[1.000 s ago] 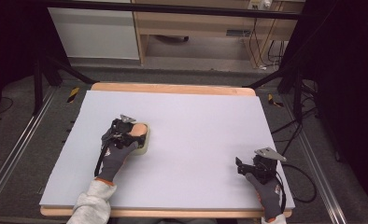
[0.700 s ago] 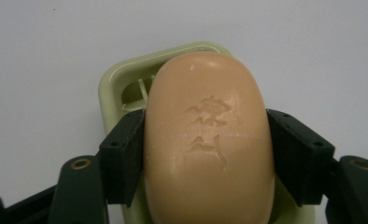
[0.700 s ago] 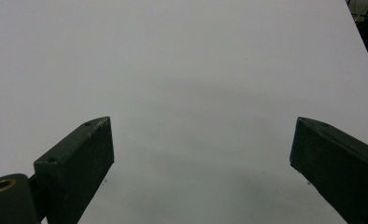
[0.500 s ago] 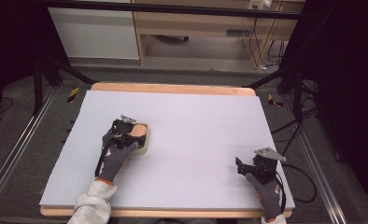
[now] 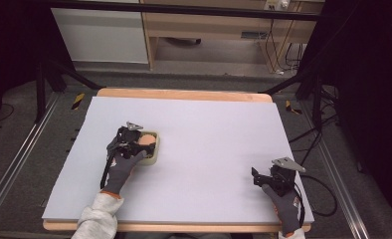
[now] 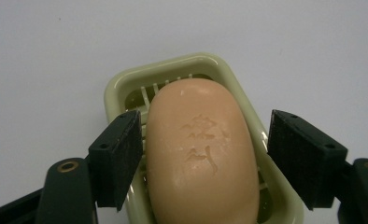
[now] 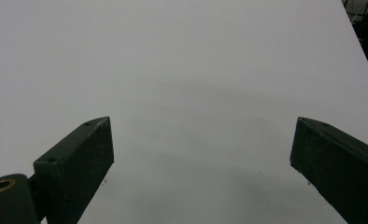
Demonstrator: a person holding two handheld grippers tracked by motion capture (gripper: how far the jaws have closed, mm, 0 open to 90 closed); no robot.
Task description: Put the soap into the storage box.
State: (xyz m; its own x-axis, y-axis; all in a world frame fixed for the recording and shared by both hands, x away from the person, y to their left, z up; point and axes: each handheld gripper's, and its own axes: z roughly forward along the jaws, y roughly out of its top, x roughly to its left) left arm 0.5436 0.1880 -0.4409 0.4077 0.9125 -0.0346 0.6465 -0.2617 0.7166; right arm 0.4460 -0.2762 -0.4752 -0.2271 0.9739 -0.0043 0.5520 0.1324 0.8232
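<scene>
A peach-coloured bar of soap [image 6: 201,149] lies in a pale green ribbed soap dish [image 6: 126,88] on the left half of the grey table top [image 5: 209,124]. My left gripper [image 6: 205,126] is open, one jaw on each side of the bar. The left jaw stands close against the soap, while a gap shows at the right jaw. In the high view the left gripper [image 5: 134,138] sits over the dish [image 5: 151,158] and soap [image 5: 146,139]. My right gripper [image 7: 201,135] is open over bare table, at the front right in the high view [image 5: 257,175].
The grey sheet covers a wooden table with edges [image 5: 184,93] showing at the back and front. Dark cables [image 5: 313,144] trail off the right side. Shelving [image 5: 209,30] stands behind the table.
</scene>
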